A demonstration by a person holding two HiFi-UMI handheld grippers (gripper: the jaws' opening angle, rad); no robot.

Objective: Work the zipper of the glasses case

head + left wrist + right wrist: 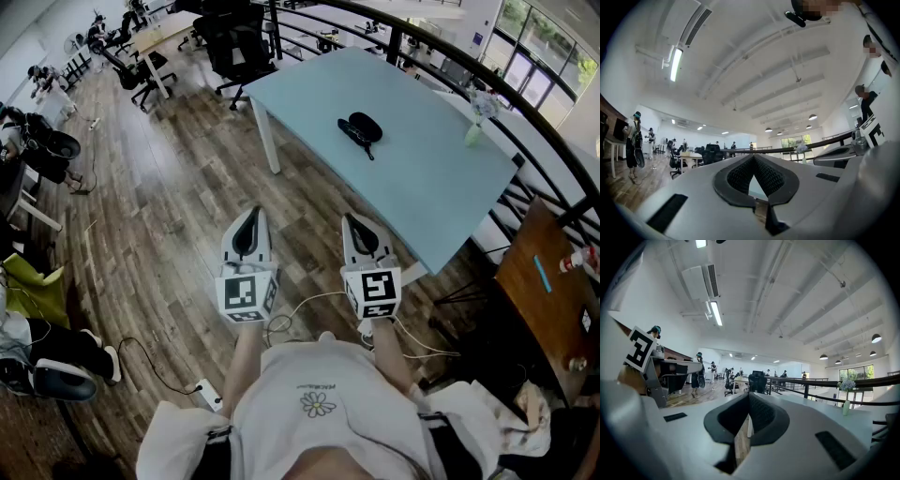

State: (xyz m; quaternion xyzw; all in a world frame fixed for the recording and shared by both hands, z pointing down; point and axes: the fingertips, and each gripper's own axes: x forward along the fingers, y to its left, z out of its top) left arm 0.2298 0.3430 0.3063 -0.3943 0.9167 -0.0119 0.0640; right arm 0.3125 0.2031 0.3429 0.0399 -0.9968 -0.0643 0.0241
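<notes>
The black glasses case lies on a light blue table, far ahead of both grippers, with a short strap trailing toward me. I hold my left gripper and right gripper side by side close to my body, over the wooden floor, well short of the table. Both point toward the table. In the left gripper view the left gripper has its tips touching and nothing between them. The right gripper looks the same in its own view. Neither gripper view shows the case.
A small vase of flowers stands at the table's far edge, by a dark railing. A brown side table with a bottle is at the right. Office chairs stand beyond the table. Cables lie on the floor near my feet.
</notes>
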